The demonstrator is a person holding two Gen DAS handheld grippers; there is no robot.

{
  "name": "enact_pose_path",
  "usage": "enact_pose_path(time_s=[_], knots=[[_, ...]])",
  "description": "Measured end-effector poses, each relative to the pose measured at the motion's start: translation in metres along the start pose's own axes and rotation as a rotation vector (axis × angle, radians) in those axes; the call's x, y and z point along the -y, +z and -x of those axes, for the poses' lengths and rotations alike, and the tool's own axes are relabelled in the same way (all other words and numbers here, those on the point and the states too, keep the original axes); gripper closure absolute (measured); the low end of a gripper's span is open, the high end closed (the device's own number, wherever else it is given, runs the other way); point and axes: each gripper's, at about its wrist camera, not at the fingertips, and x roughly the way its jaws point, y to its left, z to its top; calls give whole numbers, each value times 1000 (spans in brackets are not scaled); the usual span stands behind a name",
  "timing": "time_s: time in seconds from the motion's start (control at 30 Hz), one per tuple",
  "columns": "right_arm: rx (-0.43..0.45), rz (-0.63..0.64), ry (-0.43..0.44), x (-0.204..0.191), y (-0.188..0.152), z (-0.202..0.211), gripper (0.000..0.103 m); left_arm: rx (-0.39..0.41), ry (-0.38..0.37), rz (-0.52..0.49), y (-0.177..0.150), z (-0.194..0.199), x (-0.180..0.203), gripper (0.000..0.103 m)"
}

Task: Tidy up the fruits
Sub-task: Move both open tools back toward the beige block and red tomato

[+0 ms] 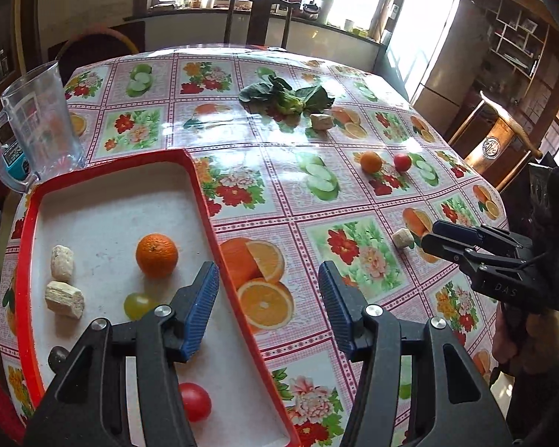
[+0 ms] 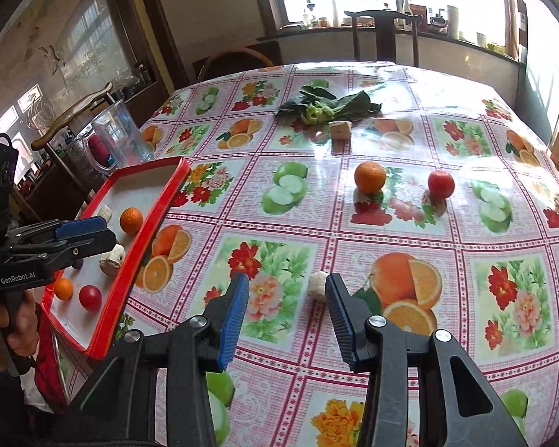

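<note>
A red-rimmed tray (image 1: 201,201) (image 2: 149,223) on the table's left holds an orange (image 1: 156,255) (image 2: 131,220), a green grape (image 1: 138,304), a red tomato (image 1: 194,401) (image 2: 90,297), a small orange (image 2: 63,288) and pale chunks (image 1: 62,263). My left gripper (image 1: 268,309) is open and empty above the tray's right rim. My right gripper (image 2: 287,316) is open and empty, just short of a pale chunk (image 2: 318,286) (image 1: 403,238) on the cloth. Farther off lie an orange (image 2: 370,177) (image 1: 371,162) and a red tomato (image 2: 441,184) (image 1: 402,162).
A clear plastic jug (image 1: 41,119) (image 2: 121,138) stands beyond the tray. Leafy greens (image 1: 287,97) (image 2: 328,106) and another pale chunk (image 1: 321,121) (image 2: 341,130) lie at the far side. Chairs stand around the fruit-patterned tablecloth (image 2: 391,231).
</note>
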Motion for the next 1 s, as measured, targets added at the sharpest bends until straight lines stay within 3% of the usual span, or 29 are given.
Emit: enact_pose_path(time_s=[0.63, 1.0], knots=[[-2, -83, -52, 60, -10, 2, 59, -53, -47, -74, 7, -33, 55, 49], [-16, -134, -67, 104, 15, -20, 59, -110, -104, -149, 11, -69, 104, 49]])
